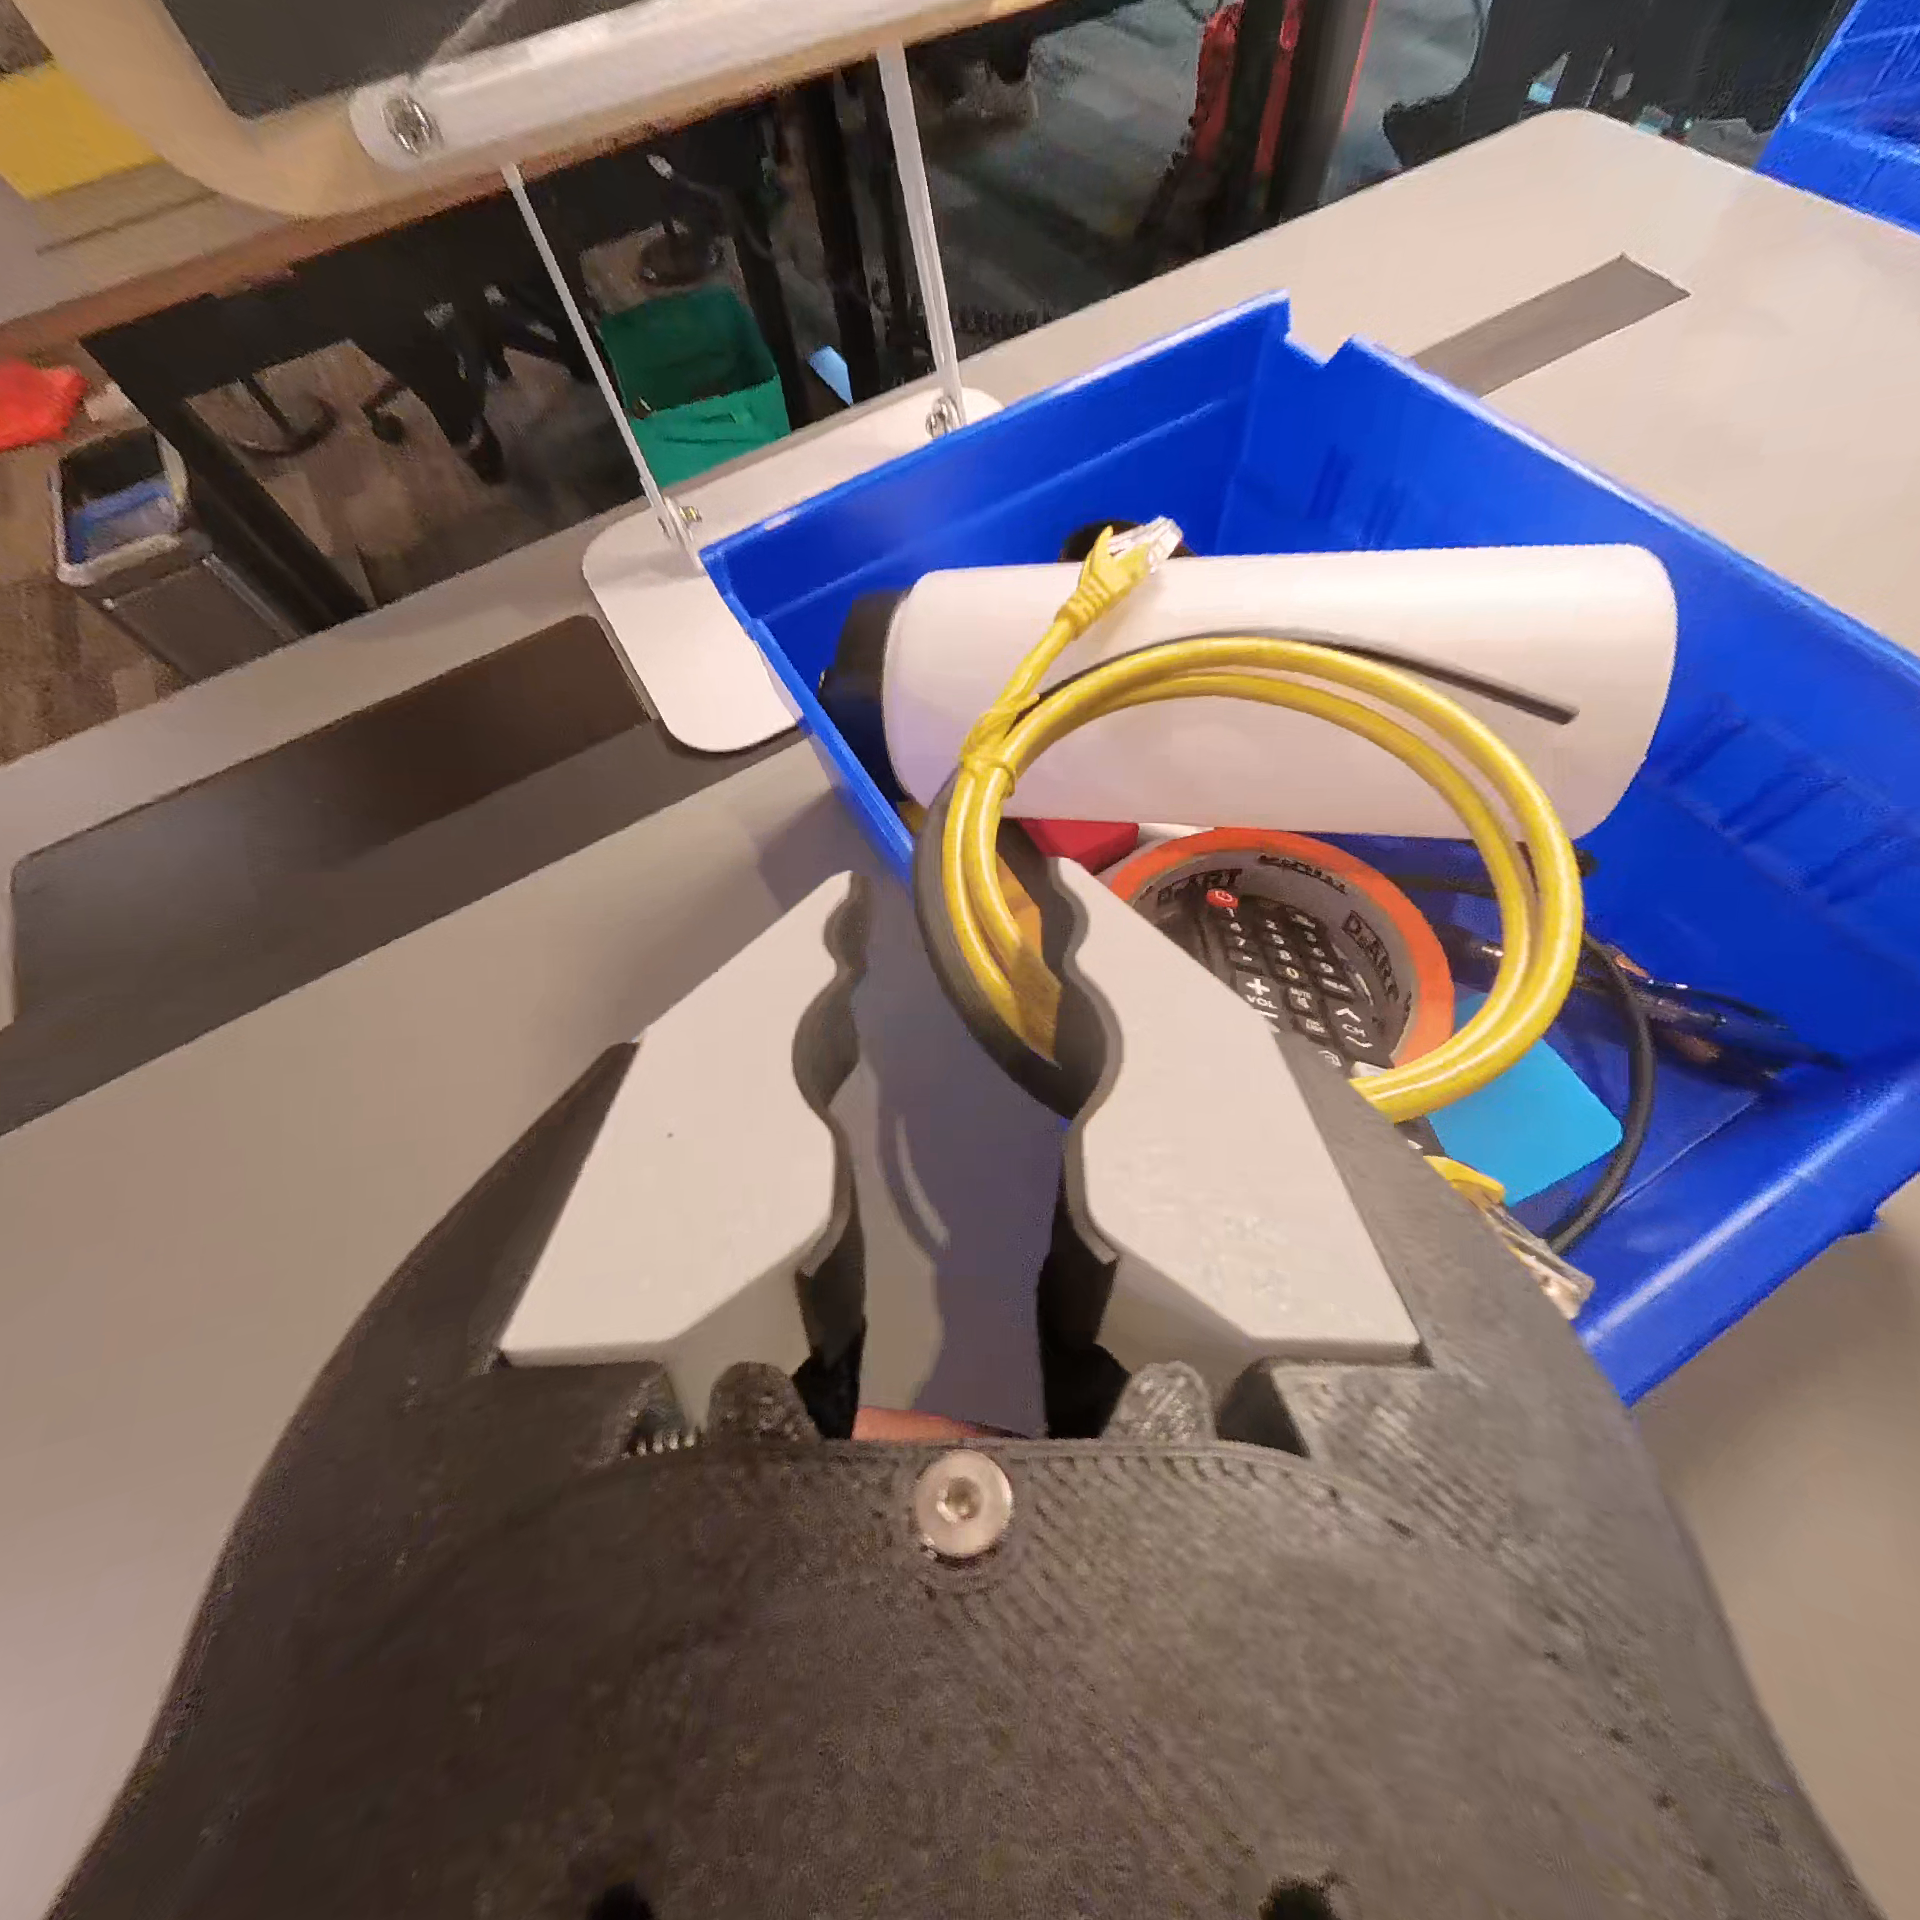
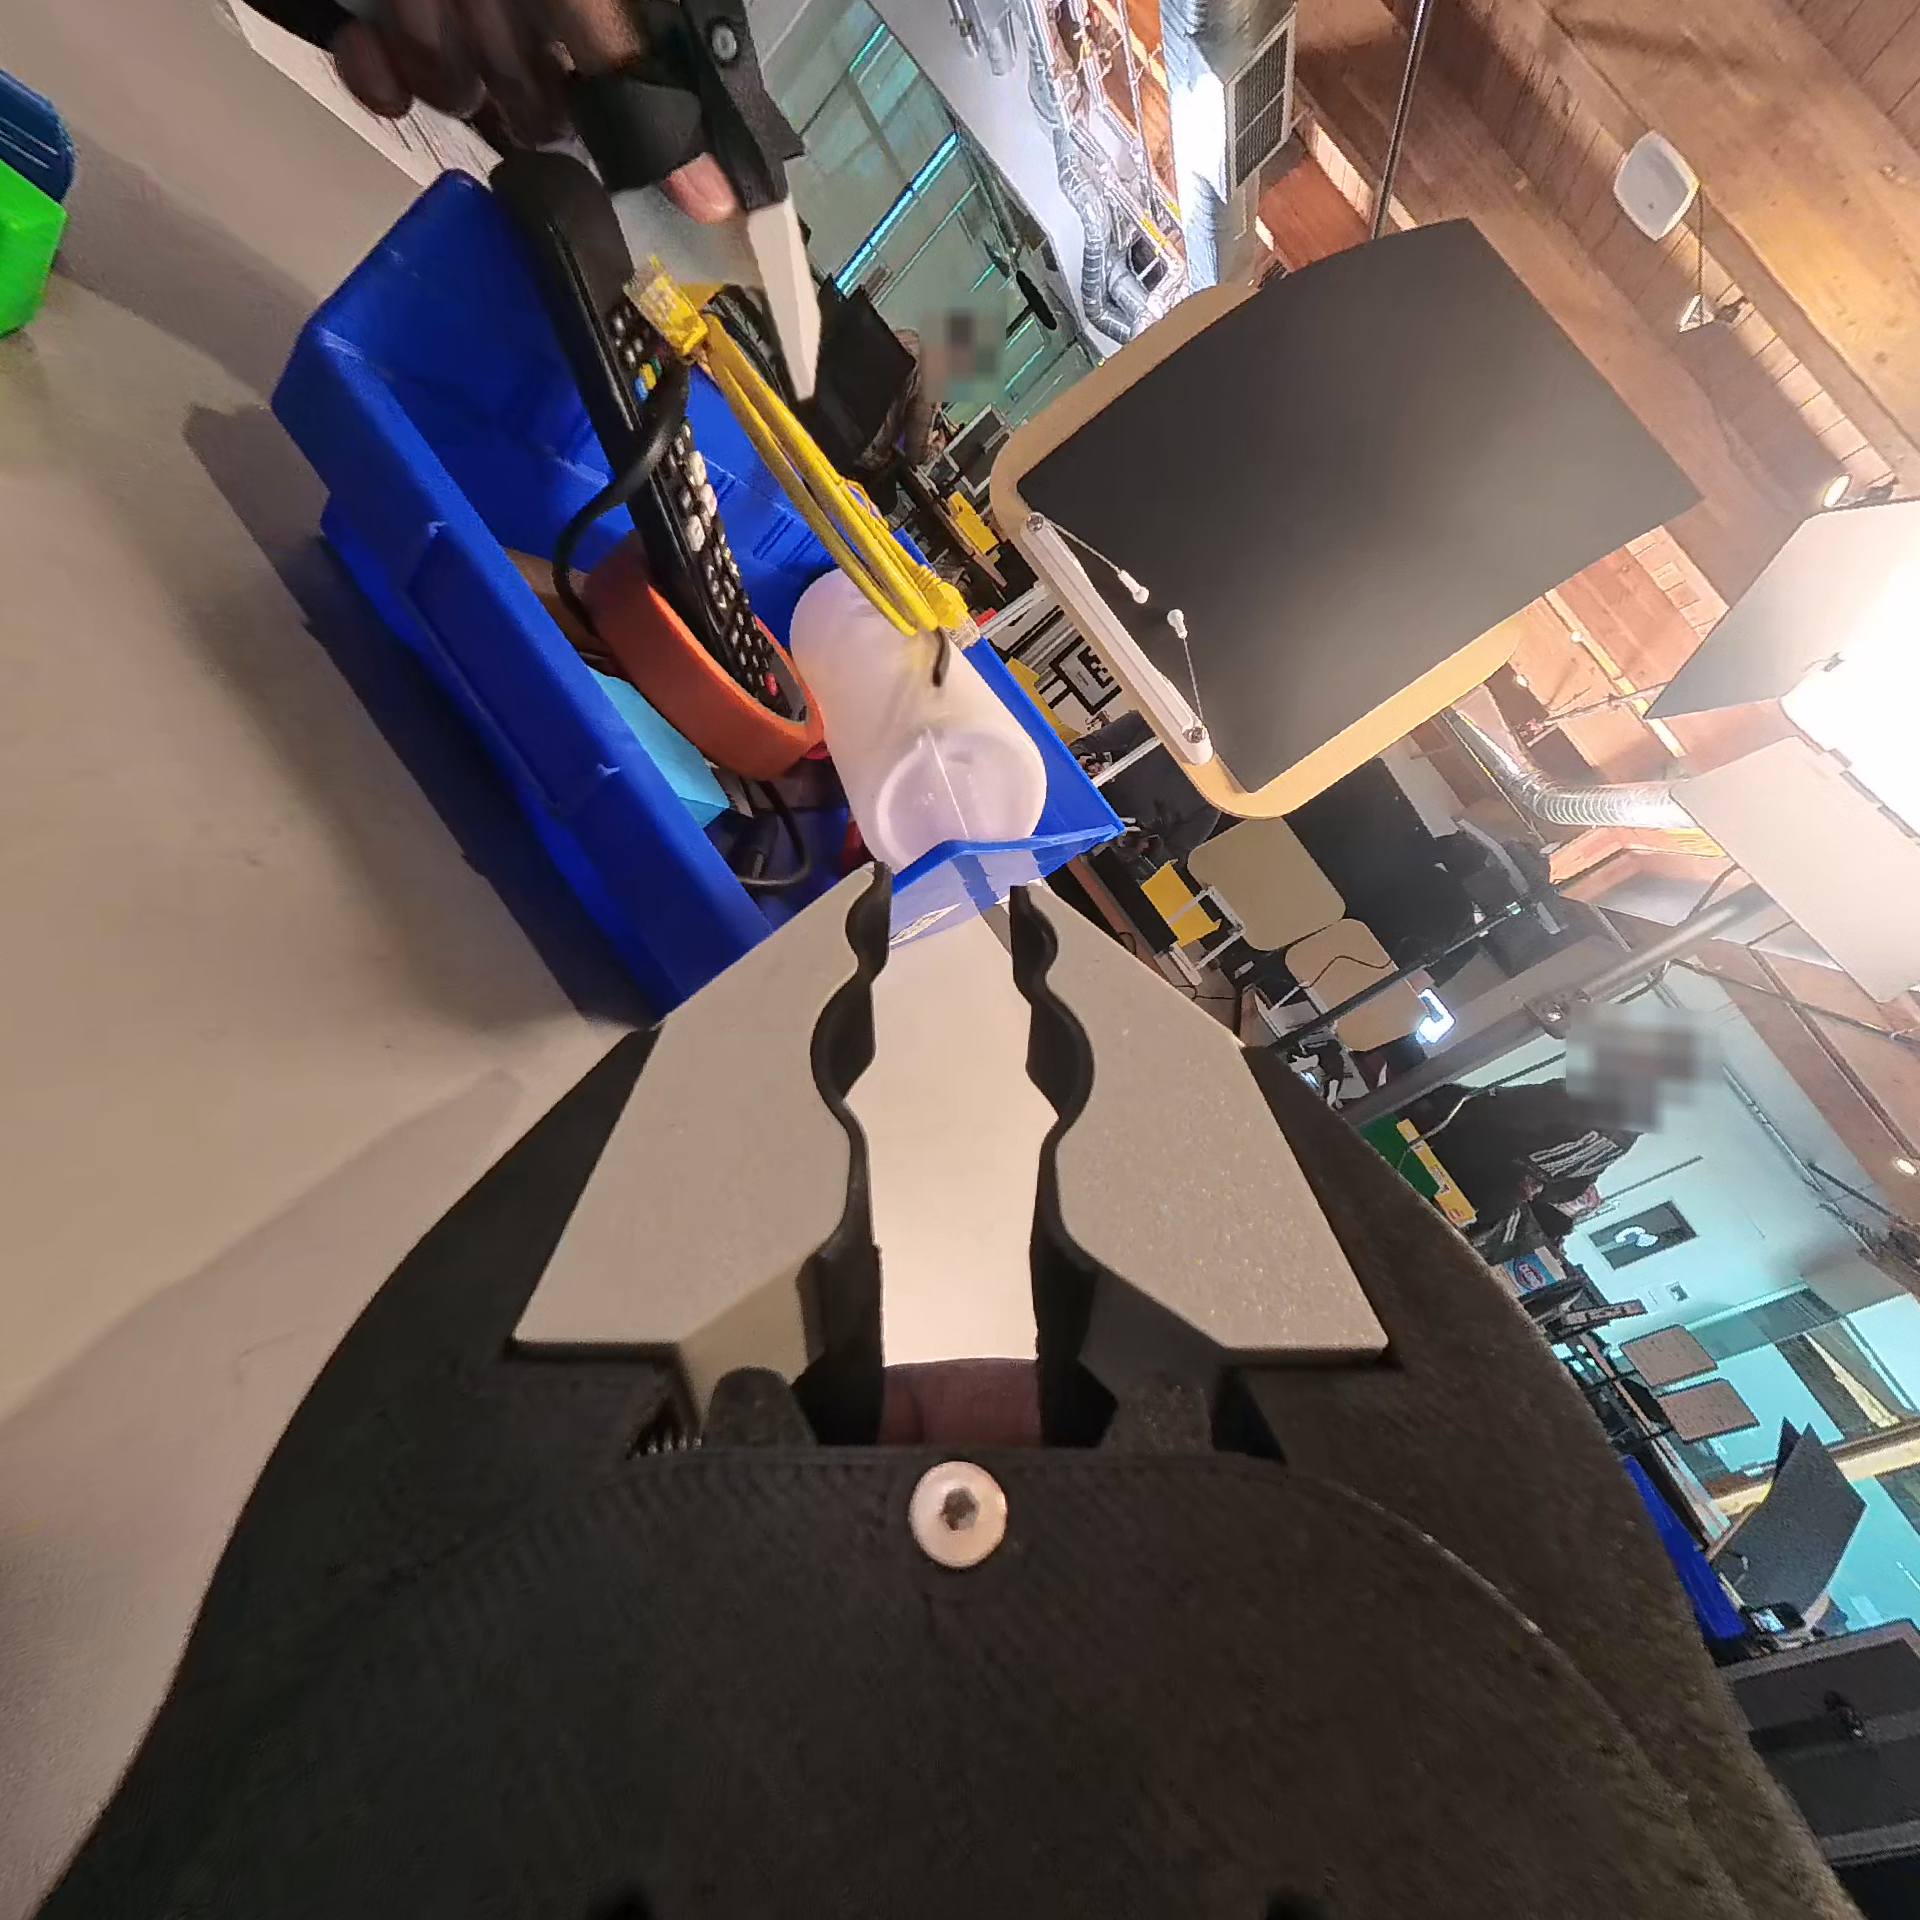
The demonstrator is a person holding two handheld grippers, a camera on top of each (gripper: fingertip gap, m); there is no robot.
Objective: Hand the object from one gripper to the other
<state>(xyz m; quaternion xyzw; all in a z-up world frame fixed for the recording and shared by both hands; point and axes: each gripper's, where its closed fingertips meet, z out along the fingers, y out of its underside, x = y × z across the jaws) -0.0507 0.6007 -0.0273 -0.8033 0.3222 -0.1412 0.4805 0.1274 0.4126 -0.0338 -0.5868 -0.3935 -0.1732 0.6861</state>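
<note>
Left wrist view: my left gripper (image 1: 961,914) isn't clenched on anything I can confirm, its fingers stand apart w/ the coiled yellow cable (image 1: 1257,873) hanging off the right finger (image 1: 1174,1049), so I can't tell if it's a real grip or just hooked. Cable loop hangs over the blue bin (image 1: 1766,790) on the grey tabletop (image 1: 312,1195), above a white cylinder (image 1: 1288,686), orange tape roll (image 1: 1423,935) & black remote (image 1: 1288,966). Right wrist view: right gripper (image 2: 945,899) is released & empty, pointing at the bin's near corner, w/ the cable (image 2: 821,488) held up beyond it by the other gripper.
</note>
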